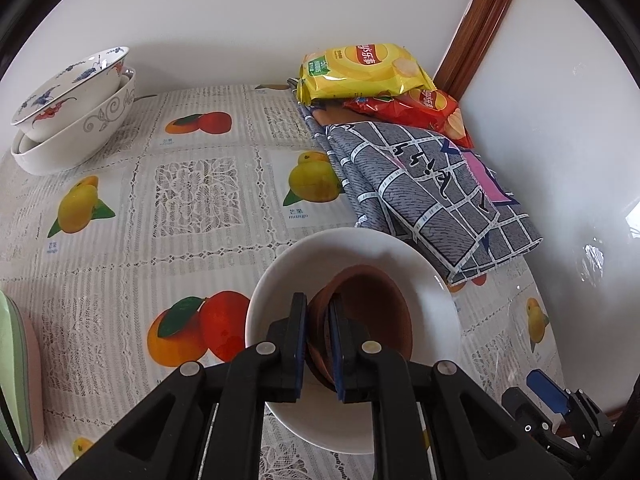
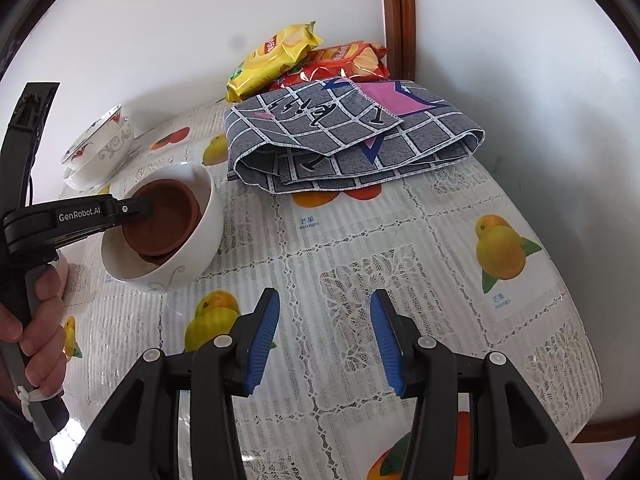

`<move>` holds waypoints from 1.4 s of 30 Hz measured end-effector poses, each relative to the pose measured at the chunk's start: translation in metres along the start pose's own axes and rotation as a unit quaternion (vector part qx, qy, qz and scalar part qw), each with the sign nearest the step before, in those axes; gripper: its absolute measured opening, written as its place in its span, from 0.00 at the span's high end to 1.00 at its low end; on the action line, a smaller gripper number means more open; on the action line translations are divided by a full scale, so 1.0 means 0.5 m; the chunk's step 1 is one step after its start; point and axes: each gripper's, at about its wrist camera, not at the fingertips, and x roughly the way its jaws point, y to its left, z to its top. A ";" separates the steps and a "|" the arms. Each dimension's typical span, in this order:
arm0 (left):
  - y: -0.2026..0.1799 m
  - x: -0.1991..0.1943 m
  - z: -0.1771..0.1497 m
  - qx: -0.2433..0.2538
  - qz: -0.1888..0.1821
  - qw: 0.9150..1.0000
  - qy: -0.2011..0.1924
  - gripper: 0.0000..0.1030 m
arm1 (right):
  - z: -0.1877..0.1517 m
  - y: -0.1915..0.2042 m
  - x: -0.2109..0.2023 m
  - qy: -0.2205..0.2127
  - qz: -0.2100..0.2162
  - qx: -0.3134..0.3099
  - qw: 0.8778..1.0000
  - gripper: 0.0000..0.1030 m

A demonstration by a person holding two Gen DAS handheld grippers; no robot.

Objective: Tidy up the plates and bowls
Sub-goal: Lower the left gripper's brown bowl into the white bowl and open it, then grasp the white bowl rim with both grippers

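A stack of small brown bowls (image 1: 376,312) sits inside a large white bowl (image 1: 356,252) on the fruit-print tablecloth. My left gripper (image 1: 318,308) is shut on the rim of the brown bowls, fingers reaching down into the white bowl. The right wrist view shows the brown bowls (image 2: 160,220), the white bowl (image 2: 200,236) and the left gripper (image 2: 138,210) at the left. My right gripper (image 2: 324,312) is open and empty, hovering over the cloth to the right of the white bowl. Two stacked decorated bowls (image 1: 72,112) stand at the far left; they also show in the right wrist view (image 2: 100,144).
A folded grey checked cloth (image 1: 424,192) lies at the back right, with yellow (image 1: 360,68) and red (image 1: 424,112) crisp bags behind it against the wall. A green and pink object (image 1: 16,380) is at the left edge. A wooden door frame (image 2: 396,20) stands in the corner.
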 end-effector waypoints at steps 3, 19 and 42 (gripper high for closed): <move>0.000 -0.002 0.000 0.004 -0.005 1.000 0.003 0.89 | 0.003 -0.002 -0.002 -0.001 -0.001 0.000 1.000 0.54; 0.026 -0.077 0.010 0.017 0.024 0.999 -0.022 0.63 | 0.069 0.070 0.000 -0.022 0.024 -0.033 0.999 0.54; 0.062 0.020 0.007 -0.007 0.055 0.997 0.049 0.63 | 0.120 0.147 0.125 0.042 0.028 -0.056 0.997 0.66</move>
